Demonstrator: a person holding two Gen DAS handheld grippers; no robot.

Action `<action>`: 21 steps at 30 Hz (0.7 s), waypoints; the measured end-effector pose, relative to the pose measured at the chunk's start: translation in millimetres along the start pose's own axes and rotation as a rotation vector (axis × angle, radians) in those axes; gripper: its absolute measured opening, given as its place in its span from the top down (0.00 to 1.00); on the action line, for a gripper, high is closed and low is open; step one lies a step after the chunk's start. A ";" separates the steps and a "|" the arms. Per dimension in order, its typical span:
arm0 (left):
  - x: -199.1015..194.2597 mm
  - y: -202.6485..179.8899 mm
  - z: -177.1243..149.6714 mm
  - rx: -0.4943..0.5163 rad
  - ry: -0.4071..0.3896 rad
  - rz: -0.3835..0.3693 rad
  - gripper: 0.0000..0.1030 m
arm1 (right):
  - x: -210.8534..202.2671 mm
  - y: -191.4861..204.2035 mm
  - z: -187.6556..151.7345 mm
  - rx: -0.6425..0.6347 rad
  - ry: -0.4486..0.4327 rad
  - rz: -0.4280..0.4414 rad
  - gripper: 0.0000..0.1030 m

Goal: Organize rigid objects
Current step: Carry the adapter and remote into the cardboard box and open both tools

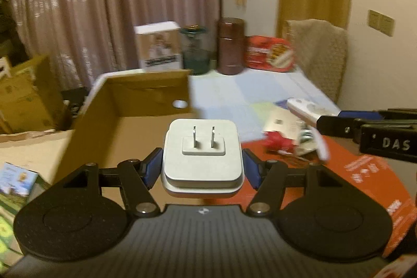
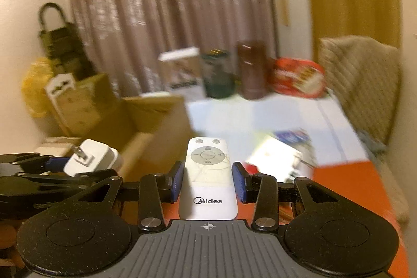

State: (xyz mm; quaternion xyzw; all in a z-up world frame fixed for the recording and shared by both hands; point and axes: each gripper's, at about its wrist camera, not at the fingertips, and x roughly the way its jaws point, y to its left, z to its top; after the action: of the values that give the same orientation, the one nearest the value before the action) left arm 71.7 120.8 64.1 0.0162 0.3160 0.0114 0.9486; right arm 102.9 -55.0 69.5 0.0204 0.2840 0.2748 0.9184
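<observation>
My left gripper [image 1: 202, 166] is clamped on a white plug [image 1: 202, 160], prongs facing up and away, held in the air just in front of the open cardboard box [image 1: 146, 95]. My right gripper [image 2: 207, 181] pinches a white Midea remote [image 2: 208, 179] by its sides, buttons up, above the orange mat [image 2: 346, 189]. Both sit close side by side, with a blurred jar [image 1: 195, 51] and brown canister [image 1: 230, 46] at the table's far edge.

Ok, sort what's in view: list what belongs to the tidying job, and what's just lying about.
In the job:
- white plug adapter, clamped in the left claw
- Midea remote, clamped in the right claw
- open cardboard box

Lying about:
- brown canister
- green glass jar
- red tin
- white carton
</observation>
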 end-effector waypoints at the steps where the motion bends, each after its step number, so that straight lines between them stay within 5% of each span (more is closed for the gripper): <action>1: -1.6 10.8 1.9 0.000 0.003 0.012 0.42 | 5.9 9.1 3.5 -0.002 0.001 0.022 0.64; 11: 9.6 109.5 3.7 -0.037 0.079 0.083 0.42 | 75.1 87.5 14.5 -0.044 0.097 0.147 0.64; 21: 27.8 136.5 -6.6 -0.045 0.117 0.063 0.42 | 108.1 111.4 -0.7 -0.081 0.180 0.146 0.64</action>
State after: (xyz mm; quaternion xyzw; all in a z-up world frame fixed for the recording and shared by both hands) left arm 88.5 258.3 47.4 0.0040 0.3698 0.0492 0.9278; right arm 121.9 95.3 35.3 -0.0207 0.3518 0.3526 0.8669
